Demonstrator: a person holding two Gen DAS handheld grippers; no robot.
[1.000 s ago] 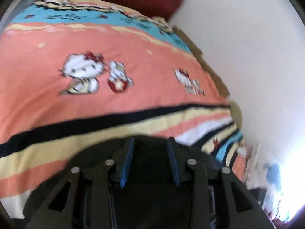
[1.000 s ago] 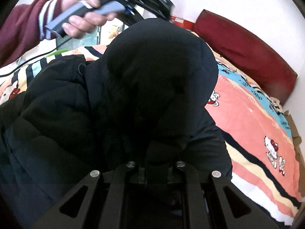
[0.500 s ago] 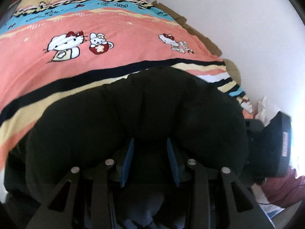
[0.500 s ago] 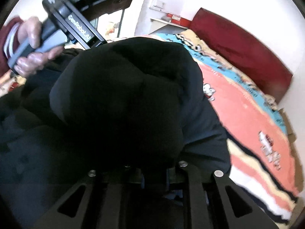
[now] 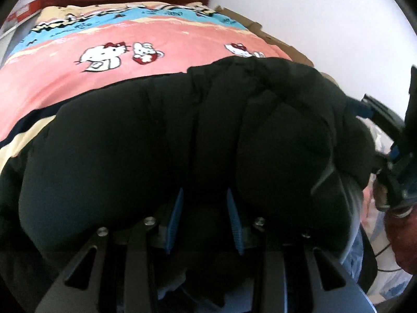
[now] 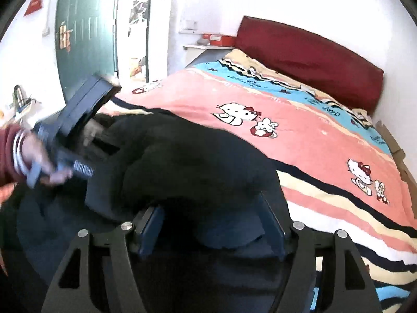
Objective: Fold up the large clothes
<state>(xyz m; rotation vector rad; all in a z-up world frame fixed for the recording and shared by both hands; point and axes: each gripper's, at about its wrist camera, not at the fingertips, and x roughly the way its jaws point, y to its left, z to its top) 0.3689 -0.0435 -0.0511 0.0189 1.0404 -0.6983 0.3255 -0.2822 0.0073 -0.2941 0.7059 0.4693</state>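
A large black puffer jacket (image 5: 182, 140) lies bunched on the bed, filling the lower half of both views (image 6: 198, 161). My left gripper (image 5: 204, 208) is shut on a fold of the jacket, blue pads pressing the black fabric. My right gripper (image 6: 211, 224) stands open, its pads wide apart with jacket fabric lying loose between them. The left gripper and the hand holding it also show at the left of the right wrist view (image 6: 75, 135); the right gripper shows at the right edge of the left wrist view (image 5: 401, 156).
The bed has a pink, blue and striped Hello Kitty cover (image 6: 312, 140) and a dark red headboard (image 6: 307, 54). A white wall (image 5: 325, 18) runs along the bed's far side. A green door (image 6: 86, 39) and a small shelf (image 6: 206, 45) stand beyond the bed.
Both grippers came down with the jacket's folded part onto the bed. The right gripper's jaws opened and let go of the fabric. The left gripper stayed closed on it.
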